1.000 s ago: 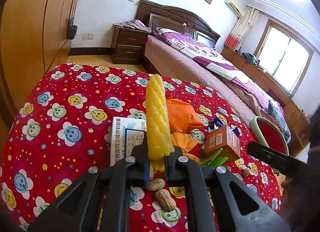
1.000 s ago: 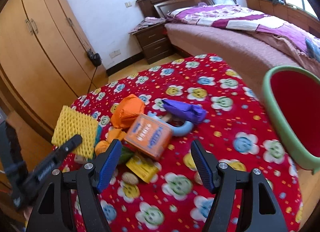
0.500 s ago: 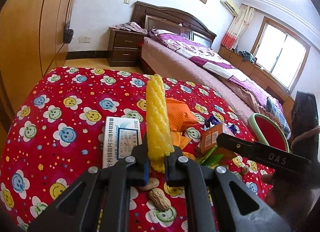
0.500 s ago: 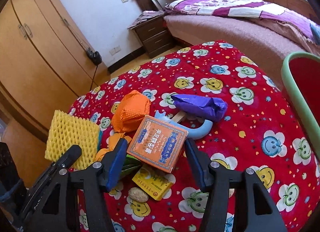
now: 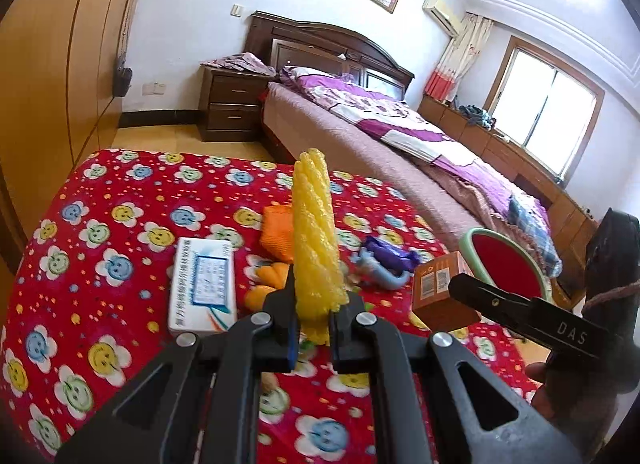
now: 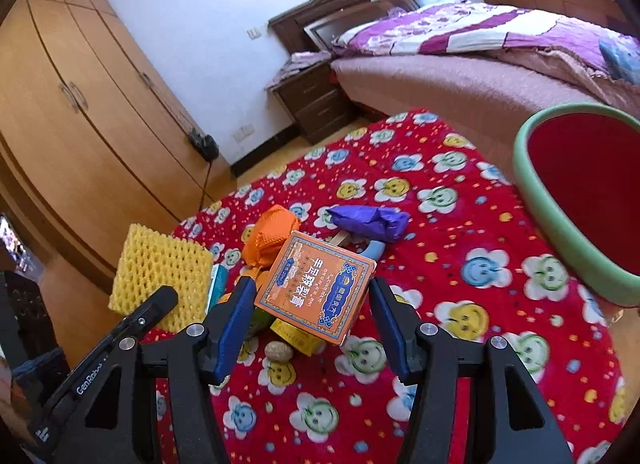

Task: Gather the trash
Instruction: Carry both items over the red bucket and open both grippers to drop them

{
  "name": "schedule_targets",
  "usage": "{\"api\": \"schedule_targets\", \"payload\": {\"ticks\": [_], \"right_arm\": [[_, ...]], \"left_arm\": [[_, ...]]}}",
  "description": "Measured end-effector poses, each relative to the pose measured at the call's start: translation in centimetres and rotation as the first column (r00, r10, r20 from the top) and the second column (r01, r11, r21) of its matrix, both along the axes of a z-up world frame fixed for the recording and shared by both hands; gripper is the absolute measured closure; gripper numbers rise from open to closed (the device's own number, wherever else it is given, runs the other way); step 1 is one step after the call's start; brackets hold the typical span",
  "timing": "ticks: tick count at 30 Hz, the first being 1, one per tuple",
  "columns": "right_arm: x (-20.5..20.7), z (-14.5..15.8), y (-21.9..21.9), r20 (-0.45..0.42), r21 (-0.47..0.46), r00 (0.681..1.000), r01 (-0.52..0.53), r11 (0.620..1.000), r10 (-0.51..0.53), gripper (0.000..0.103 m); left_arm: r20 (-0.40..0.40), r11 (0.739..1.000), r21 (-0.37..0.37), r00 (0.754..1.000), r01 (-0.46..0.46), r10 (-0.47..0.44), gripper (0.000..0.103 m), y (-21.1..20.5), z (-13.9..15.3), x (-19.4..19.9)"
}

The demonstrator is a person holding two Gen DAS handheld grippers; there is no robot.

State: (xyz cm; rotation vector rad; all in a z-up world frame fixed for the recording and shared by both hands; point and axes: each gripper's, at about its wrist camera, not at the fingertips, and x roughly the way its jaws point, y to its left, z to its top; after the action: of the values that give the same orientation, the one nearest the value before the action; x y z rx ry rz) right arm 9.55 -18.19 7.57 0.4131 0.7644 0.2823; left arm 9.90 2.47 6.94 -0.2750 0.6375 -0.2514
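Note:
My left gripper (image 5: pixel 314 296) is shut on a yellow foam net (image 5: pixel 314 232), which stands upright above the red flowered tablecloth (image 5: pixel 100 232). The same net (image 6: pixel 160 268) shows at the left of the right wrist view. My right gripper (image 6: pixel 313 284) is shut on an orange box (image 6: pixel 320 284), its blue pads pressing on the two sides. In the left wrist view that box (image 5: pixel 438 288) hangs clear of the cloth, to the right of my left gripper. A red bin with a green rim (image 6: pixel 532 191) stands off the table's right edge.
On the cloth lie a white box (image 5: pixel 202 288), an orange foam net (image 6: pixel 272 232), a purple wrapper (image 6: pixel 368 221), a blue hook (image 6: pixel 374 250), a yellow sachet (image 6: pixel 294 334) and a peanut (image 6: pixel 279 351). A bed (image 6: pixel 460 83) stands behind, a wardrobe (image 6: pixel 80 123) at the left.
My right gripper moved in over the orange box, closed on it and lifted it off the cloth. My left gripper rose a little with the yellow net still in it.

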Motion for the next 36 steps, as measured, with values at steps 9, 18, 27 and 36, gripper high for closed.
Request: {"api": "schedule_targets", "payload": {"ticks": [9, 18, 27, 36], "right_arm": [[-3.0, 1.4, -3.8, 0.050, 0.011, 0.997, 0.059, 0.998, -0.059, 0.043], [-5.2, 2.3, -8.4, 0.099, 0.026, 0.987, 0.123, 0.992, -0.125, 0.043], [-6.5, 2.6, -13.3, 0.121, 0.040, 0.971, 0.204, 0.978, -0.208, 0.043], [-6.6, 2.4, -17.6, 0.113, 0.047, 0.953, 0.279, 0.959, -0.282, 0.043]], "left_arm": [[-0.005, 0.999, -0.010, 0.999, 0.047, -0.047, 0.093, -2.9, 1.1, -1.3], [-0.012, 0.995, -0.006, 0.995, 0.098, -0.098, 0.093, -6.6, 2.4, -1.8], [-0.035, 0.983, 0.002, 0.982, 0.184, -0.184, 0.093, -11.6, 3.5, -1.0], [-0.063, 0.962, 0.030, 0.961, 0.271, -0.268, 0.093, -16.9, 3.6, 1.0]]}}
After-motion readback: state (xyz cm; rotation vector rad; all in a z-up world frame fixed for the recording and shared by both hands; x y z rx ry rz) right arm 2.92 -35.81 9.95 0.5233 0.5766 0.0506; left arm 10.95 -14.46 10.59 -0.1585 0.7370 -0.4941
